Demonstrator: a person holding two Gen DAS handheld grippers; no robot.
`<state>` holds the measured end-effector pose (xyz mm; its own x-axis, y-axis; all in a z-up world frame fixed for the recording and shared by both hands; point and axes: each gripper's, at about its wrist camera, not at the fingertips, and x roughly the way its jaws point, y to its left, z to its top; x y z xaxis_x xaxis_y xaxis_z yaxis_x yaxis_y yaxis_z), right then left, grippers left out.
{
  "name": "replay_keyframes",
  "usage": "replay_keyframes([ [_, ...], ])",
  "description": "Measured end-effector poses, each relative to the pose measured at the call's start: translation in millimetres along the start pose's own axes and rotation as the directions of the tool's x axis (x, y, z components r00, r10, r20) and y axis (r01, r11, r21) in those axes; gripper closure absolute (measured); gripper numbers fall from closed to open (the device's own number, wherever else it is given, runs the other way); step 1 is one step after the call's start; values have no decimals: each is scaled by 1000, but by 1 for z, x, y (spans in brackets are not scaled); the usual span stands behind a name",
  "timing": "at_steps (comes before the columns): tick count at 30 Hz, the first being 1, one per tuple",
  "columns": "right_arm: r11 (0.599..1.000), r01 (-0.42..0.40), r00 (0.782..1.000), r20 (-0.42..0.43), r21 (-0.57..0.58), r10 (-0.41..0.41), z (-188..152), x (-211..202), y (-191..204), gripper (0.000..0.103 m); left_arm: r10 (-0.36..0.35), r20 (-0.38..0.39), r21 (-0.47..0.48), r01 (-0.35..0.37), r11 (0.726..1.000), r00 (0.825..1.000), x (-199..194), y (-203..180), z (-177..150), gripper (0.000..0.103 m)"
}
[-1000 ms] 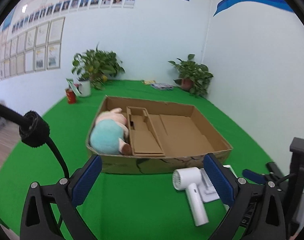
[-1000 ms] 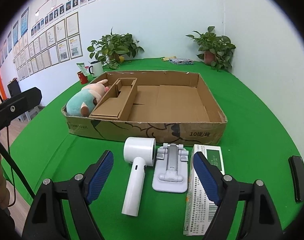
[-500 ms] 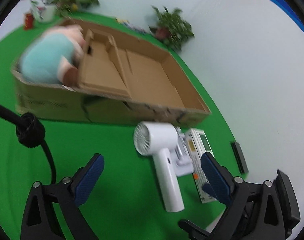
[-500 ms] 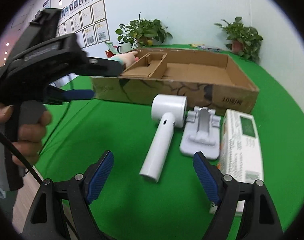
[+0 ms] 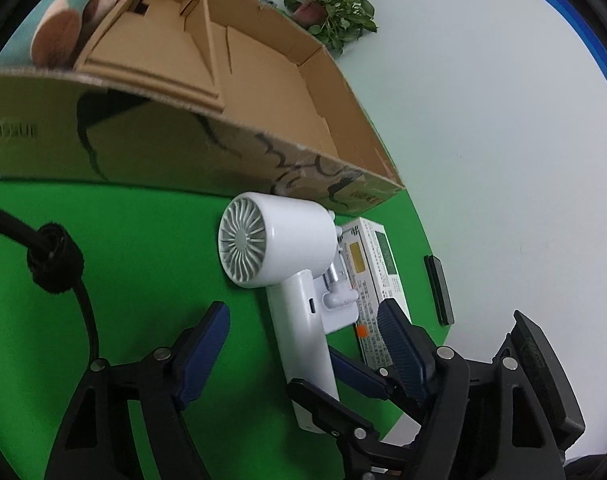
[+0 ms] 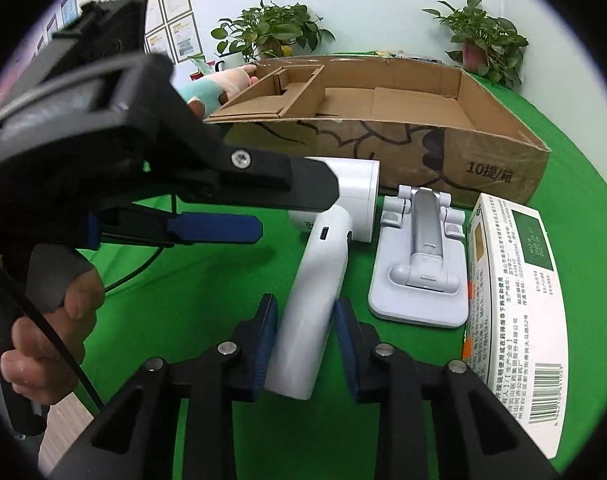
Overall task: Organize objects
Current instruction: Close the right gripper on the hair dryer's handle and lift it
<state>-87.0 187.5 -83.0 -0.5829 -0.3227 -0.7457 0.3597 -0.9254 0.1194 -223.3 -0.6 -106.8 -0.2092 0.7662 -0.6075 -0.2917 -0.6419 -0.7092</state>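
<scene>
My left gripper (image 6: 239, 208) blocks the hair dryer's (image 6: 311, 300) head in the right view; its jaws, just narrowing, straddle the handle without touching. My right gripper (image 6: 305, 332) has just been closing around that handle; whether both pads press is unclear. The cardboard box (image 6: 499, 160) holds a plush toy (image 5: 71, 16), half hidden by its insert.

Hair dryer (image 6: 315, 280): smooth white plastic, slight sheen. Box (image 6: 443, 152): raw brown corrugated cardboard, matt. Table cover (image 5: 143, 240): green felt-like cloth. Stand (image 6: 421, 276): pale plastic, silvery arm. Carton (image 6: 515, 312): printed paperboard.
</scene>
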Motion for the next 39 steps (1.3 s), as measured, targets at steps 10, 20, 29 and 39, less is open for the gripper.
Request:
replay_keyframes([
  [10, 994, -106, 993, -46, 6, 107, -27, -22, 18, 68, 42, -55, -3, -42, 999, 998, 6, -1, -32, 40],
  [20, 998, -64, 997, -36, 30, 65, -10, -9, 8, 56, 57, -87, -30, -60, 998, 995, 23, -4, -25, 58],
  [29, 997, -79, 995, -69, 13, 79, -18, -7, 13, 71, 98, -79, 5, -98, 995, 992, 25, -8, -27, 71],
  [39, 999, 11, 999, -31, -44, -12, -26, -14, 25, 74, 122, -39, -10, -122, 992, 992, 16, -13, -30, 72],
])
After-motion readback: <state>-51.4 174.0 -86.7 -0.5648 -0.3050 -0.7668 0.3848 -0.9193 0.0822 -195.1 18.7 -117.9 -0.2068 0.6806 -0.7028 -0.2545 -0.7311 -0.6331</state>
